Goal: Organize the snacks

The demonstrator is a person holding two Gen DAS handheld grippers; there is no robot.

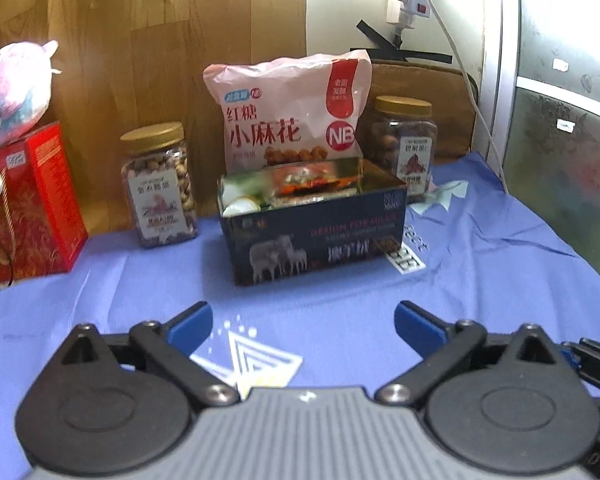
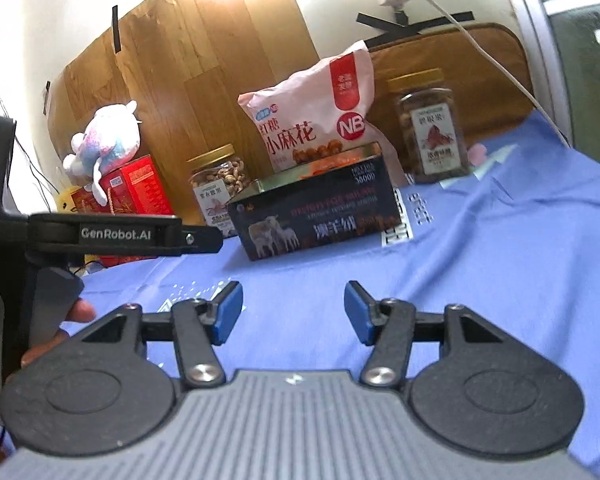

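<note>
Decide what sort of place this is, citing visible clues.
Probably a home room: a cloth-covered table against a wall, a plush toy on a red box, a power strip hanging above.

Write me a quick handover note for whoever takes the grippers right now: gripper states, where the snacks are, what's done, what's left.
Left gripper: open, empty, above the blue cloth.
Right gripper: open, empty.
Dark box: mid-cloth, lid off, some packets already inside.
Pink snack bag: upright behind the box.
Left jar and right jar: flanking the bag, both lidded.
Done: box partly filled.
Left: probably the bag and jars still need tidying.
</note>
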